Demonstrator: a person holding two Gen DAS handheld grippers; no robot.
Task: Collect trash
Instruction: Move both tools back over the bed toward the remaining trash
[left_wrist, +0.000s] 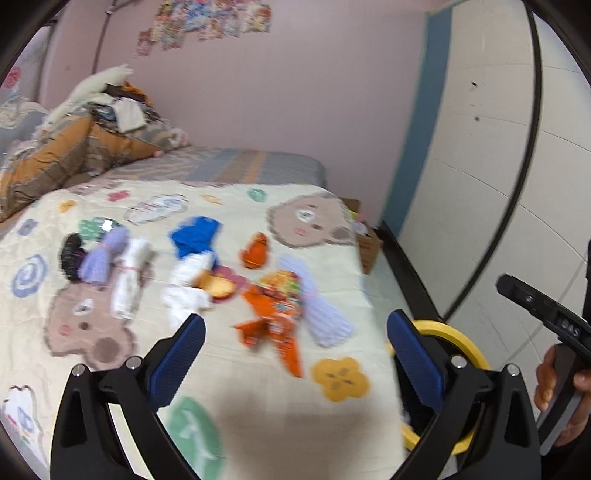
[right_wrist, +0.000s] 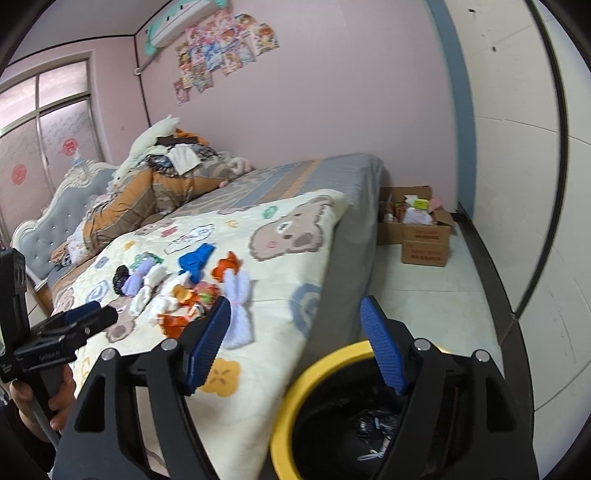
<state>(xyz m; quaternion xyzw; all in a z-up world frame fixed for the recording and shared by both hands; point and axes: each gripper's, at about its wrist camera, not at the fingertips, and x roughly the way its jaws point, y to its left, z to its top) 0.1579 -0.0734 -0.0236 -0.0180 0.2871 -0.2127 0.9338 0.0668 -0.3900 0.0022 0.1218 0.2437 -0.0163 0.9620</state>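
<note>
Trash lies scattered on a cartoon-print blanket (left_wrist: 258, 398): an orange snack wrapper (left_wrist: 275, 317), a small orange wrapper (left_wrist: 255, 250), a blue bag (left_wrist: 195, 234), white crumpled plastic (left_wrist: 184, 284) and lilac tassels (left_wrist: 99, 258). My left gripper (left_wrist: 295, 354) is open and empty, just above the blanket in front of the orange wrapper. My right gripper (right_wrist: 295, 343) is open and empty, above the yellow-rimmed bin (right_wrist: 295, 391) beside the bed. The trash also shows in the right wrist view (right_wrist: 184, 291). The bin's rim shows in the left wrist view (left_wrist: 454, 336).
A heap of quilts and clothes (right_wrist: 159, 177) lies at the bed's head. Cardboard boxes (right_wrist: 424, 236) with items stand on the floor by the pink wall. A white tiled wall (right_wrist: 535, 221) runs along the right. The left gripper (right_wrist: 74, 321) shows at the left.
</note>
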